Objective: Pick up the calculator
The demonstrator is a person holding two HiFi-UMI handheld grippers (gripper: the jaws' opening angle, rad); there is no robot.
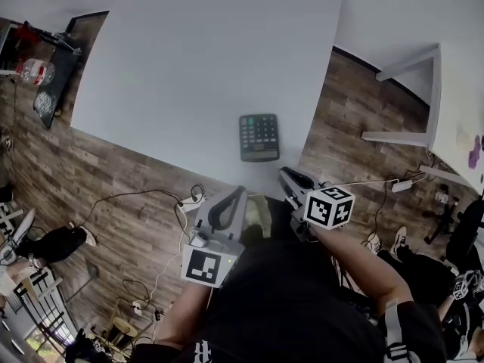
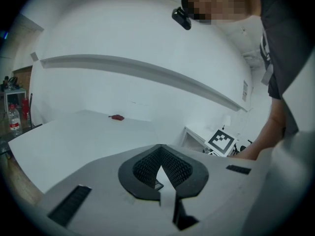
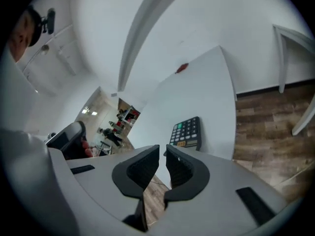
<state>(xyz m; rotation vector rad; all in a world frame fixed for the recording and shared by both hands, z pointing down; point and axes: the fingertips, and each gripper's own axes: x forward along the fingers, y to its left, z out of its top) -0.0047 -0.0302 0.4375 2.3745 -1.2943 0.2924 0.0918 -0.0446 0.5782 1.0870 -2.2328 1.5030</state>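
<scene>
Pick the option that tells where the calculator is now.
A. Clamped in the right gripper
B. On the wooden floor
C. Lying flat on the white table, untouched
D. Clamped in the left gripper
C: the calculator lies flat near the front edge of the white table, while the left gripper and the right gripper are short of it and hold nothing.

1. Wore a black short-sleeved shirt (image 1: 287,301).
2. Showed pale grey shells on left gripper (image 1: 240,193) and right gripper (image 1: 284,174), lined with black ribbed pads (image 3: 181,168).
3. Bore white cubes (image 1: 330,206) printed with black square markers.
</scene>
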